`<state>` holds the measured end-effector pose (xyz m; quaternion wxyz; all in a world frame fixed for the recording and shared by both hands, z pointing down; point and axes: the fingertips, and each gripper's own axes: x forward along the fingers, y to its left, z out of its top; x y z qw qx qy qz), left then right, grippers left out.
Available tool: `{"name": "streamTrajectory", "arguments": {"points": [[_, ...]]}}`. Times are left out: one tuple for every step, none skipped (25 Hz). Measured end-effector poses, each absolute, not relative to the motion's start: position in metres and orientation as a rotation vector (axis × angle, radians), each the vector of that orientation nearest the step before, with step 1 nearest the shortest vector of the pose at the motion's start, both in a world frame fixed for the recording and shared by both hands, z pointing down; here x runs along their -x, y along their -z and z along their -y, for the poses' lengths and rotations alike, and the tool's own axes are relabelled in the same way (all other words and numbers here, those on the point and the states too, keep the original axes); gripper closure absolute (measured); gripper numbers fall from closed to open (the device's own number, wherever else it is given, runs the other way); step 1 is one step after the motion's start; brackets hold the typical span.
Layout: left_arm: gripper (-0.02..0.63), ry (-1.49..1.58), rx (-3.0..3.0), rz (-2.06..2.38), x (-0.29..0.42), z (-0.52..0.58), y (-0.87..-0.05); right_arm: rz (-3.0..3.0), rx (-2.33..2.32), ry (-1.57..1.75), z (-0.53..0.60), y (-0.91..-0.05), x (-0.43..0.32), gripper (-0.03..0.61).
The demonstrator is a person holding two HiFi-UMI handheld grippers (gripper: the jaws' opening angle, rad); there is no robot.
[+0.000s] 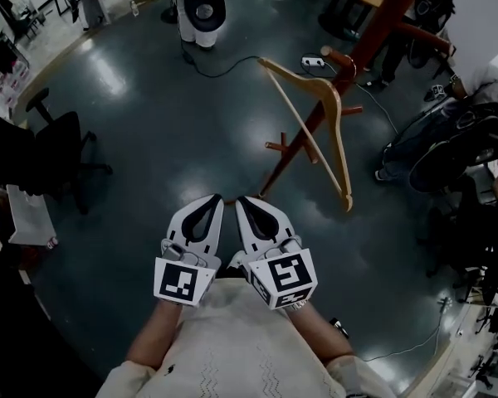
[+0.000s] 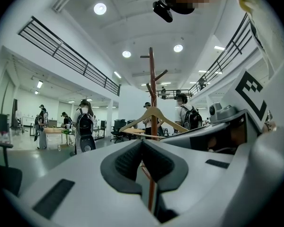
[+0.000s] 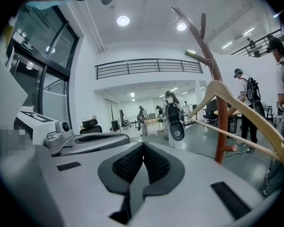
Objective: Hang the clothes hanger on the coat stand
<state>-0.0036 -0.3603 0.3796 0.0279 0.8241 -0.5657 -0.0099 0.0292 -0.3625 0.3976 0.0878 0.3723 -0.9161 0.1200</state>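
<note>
A pale wooden clothes hanger (image 1: 341, 143) hangs from a peg of the red-brown coat stand (image 1: 382, 19), ahead and to the right of my hands. Both grippers are held close together near my body, well short of the stand. In the head view, the left gripper (image 1: 212, 199) and right gripper (image 1: 242, 200) are each shut with nothing between the pads. The left gripper view has its jaws (image 2: 142, 143) closed, with the hanger (image 2: 154, 115) on the stand (image 2: 152, 79) straight ahead. In the right gripper view, the jaws (image 3: 143, 148) meet too, with the hanger (image 3: 236, 108) and stand (image 3: 213, 70) off to the right.
A white wheeled machine (image 1: 201, 7) stands at the far side with a cable and a power strip (image 1: 313, 60) on the dark floor. A black office chair (image 1: 54, 139) is at the left. A person with a backpack (image 1: 448, 139) is at the right, behind the stand.
</note>
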Motion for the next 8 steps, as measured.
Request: {"name": "streamTrajectory", "arguments": {"points": [[0.601,0.028,-2.544,1.744,0.0027,0.3609,-0.3808,2.728,-1.108,-0.364,0.363,-0.3986,-0.0296,0.56],[0.601,0.024,-2.544,1.741,0.0019,0.3616,-0.3816,2.727,-1.108,-0.37,0.3636,-0.3993,-0.0299,0.56],[0.601,0.021,-2.544,1.738,0.0013,0.3622,-0.3818,2.726,-1.107,-0.374,0.3641,-0.3997,-0.0302,0.56],[0.601,0.018,-2.543,1.736,0.0011,0.3627,-0.3812,2.725,-1.105,-0.376,0.3646,-0.3996,-0.0299,0.56],[0.601,0.018,-2.541,1.735,0.0013,0.363,-0.3803,2.725,-1.102,-0.378,0.3648,-0.399,-0.0291,0.56],[0.601,0.017,-2.539,1.733,0.0016,0.3632,-0.3791,2.724,-1.098,-0.38,0.3648,-0.3981,-0.0279,0.56],[0.601,0.017,-2.537,1.732,0.0019,0.3633,-0.3779,2.724,-1.094,-0.381,0.3648,-0.3972,-0.0265,0.56],[0.601,0.016,-2.536,1.73,0.0023,0.3634,-0.3766,2.723,-1.091,-0.382,0.3647,-0.3962,-0.0251,0.56]]}}
